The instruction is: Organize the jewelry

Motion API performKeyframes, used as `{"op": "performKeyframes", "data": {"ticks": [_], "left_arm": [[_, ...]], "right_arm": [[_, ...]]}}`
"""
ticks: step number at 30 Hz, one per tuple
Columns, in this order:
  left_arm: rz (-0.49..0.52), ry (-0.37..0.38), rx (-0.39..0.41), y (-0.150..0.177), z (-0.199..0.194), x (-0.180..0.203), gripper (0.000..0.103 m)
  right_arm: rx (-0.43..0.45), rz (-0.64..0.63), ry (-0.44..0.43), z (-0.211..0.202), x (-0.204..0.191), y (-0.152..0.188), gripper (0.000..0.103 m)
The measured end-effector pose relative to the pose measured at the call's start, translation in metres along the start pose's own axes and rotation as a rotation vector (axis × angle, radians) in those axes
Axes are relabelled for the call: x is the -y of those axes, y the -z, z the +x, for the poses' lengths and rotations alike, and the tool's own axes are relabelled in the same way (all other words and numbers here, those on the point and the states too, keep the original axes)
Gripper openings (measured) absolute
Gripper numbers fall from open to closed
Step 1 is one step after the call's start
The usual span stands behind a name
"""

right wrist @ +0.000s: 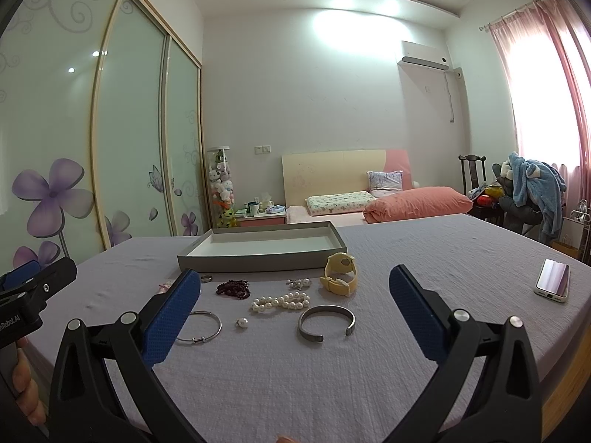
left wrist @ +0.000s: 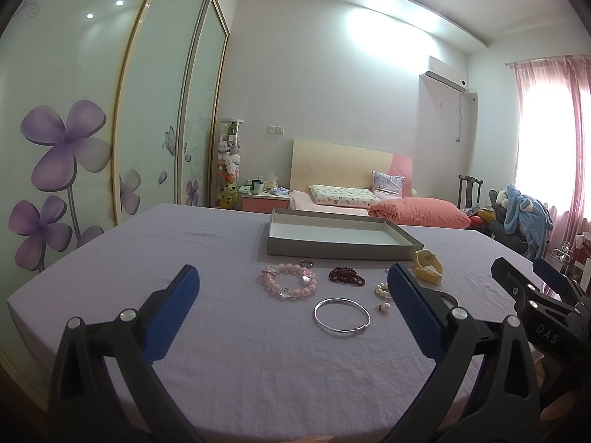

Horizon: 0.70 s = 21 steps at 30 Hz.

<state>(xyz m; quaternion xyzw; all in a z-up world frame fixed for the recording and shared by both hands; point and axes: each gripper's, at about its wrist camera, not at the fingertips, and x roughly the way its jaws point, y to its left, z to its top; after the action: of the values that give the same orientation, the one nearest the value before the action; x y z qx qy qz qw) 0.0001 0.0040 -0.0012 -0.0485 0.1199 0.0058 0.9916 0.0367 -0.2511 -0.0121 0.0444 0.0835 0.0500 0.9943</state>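
Note:
Jewelry lies on a lilac tablecloth in front of an empty grey tray. A pink bead bracelet, a dark red bead string, a thin silver bangle, a small ring, a pearl bracelet, a single pearl, a grey open cuff and a yellow watch are spread out. My left gripper is open above the pink bracelet and bangle. My right gripper is open above the pearls and cuff.
A white phone lies at the table's right side. A bed with pink bedding stands behind the table. A flowered sliding wardrobe runs along the left. A chair with blue clothes stands at the right.

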Motion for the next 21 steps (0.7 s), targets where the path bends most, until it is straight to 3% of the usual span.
{"op": "performKeyframes", "data": {"ticks": [21], "left_arm": [[-0.004,-0.003,0.000,0.0008,0.0041,-0.0014,0.099]], "right_arm": [[0.000,-0.001,-0.002,0.0006,0.0000,0.0013,0.101]]}}
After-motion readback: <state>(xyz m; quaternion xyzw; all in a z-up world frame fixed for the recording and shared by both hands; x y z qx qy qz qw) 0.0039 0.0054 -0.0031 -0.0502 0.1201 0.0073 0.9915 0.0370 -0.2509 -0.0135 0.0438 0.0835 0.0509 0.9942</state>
